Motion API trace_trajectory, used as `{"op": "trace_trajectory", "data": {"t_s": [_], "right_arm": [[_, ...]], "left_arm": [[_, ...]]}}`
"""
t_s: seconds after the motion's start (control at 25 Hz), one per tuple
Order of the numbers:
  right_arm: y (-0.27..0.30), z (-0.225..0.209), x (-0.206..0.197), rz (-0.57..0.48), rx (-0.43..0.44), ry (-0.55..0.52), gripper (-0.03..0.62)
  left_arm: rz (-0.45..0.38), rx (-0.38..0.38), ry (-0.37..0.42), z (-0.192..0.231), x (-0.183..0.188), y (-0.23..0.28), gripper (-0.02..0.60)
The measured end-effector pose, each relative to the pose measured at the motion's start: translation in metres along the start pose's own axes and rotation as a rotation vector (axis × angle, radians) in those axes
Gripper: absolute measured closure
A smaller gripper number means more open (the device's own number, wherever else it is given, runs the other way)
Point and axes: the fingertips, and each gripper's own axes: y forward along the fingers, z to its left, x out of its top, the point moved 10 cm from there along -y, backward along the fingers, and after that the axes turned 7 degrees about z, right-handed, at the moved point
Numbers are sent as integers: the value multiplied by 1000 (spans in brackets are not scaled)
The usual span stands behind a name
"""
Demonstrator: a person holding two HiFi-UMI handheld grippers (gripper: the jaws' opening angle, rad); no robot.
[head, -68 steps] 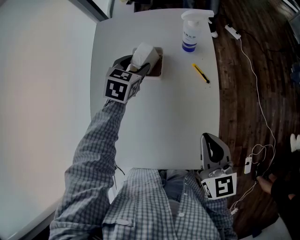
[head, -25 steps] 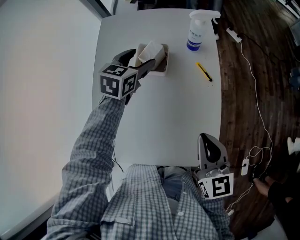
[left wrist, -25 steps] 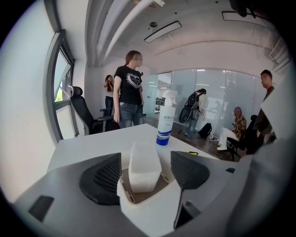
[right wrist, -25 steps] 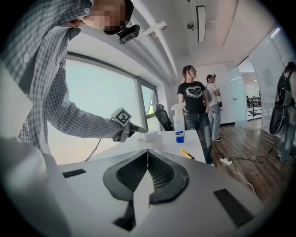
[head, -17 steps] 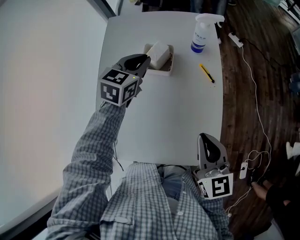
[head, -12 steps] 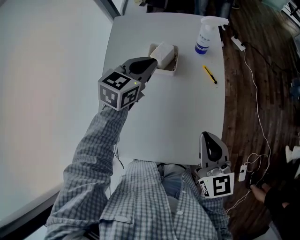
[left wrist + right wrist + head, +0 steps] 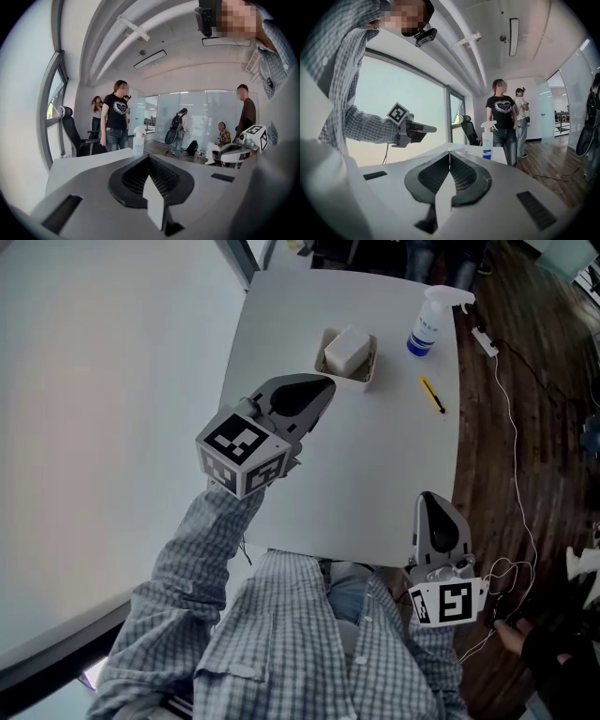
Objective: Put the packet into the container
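**Bench** [image 7: 375, 465]: one, white, with a wooden floor [image 7: 562, 381] along its right edge.

**Grippers:** two, each with a marker cube.
- Left gripper [image 7: 324, 394]: held above the bench, in from the left edge, with its nose towards the far edge. The jaws are clenched together with nothing between them. It is clear of the container.
- Right gripper [image 7: 435, 502]: over the near right corner of the bench. The jaws are clenched together and empty.

**Containers:** one.
- Container [image 7: 354, 381]: a shallow pale tray, rectangular, standing near the far edge about midway along it.
- Contents: one packet [image 7: 347, 350], a pale block. It lies inside the tray and fills most of it, and its top shows above the rim.

**Spray bottle** [image 7: 427, 326]: one, upright at the far right corner. It is white with a blue band low on the body and a trigger head on top.

**Yellow cutter** [image 7: 432, 395]: one, lying flat near the right edge. It sits between the spray bottle and the right gripper, nearer the bottle, and touches neither the bottle nor the container.

**On the floor:**
- Power strip [image 7: 485, 341]: one, white, just off the far right corner.
- Cable [image 7: 507, 567]: one, white and thin. It runs alongside the right edge and ends in loops near the right gripper.

**Beyond the bench, in the left gripper view:**
- People [image 7: 116, 117]: five. Two stand at the left, one with a backpack is in the middle, one is seated, and one stands at the right.
- Office chair [image 7: 69, 133]: one, dark, at the far left.
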Motion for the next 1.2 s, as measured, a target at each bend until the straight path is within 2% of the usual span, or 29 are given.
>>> {"op": "trace_trajectory", "data": {"t_s": [0.72, 1.04, 1.2], "right_arm": [[14, 14, 28, -39, 32, -69, 582], [16, 19, 33, -48, 35, -77, 581], [16, 22, 36, -50, 44, -79, 582]], "left_arm": [[-91, 72, -123, -38, -22, -79, 574], [-116, 60, -191, -49, -37, -97, 574], [-111, 57, -185, -56, -38, -101, 574]]}}
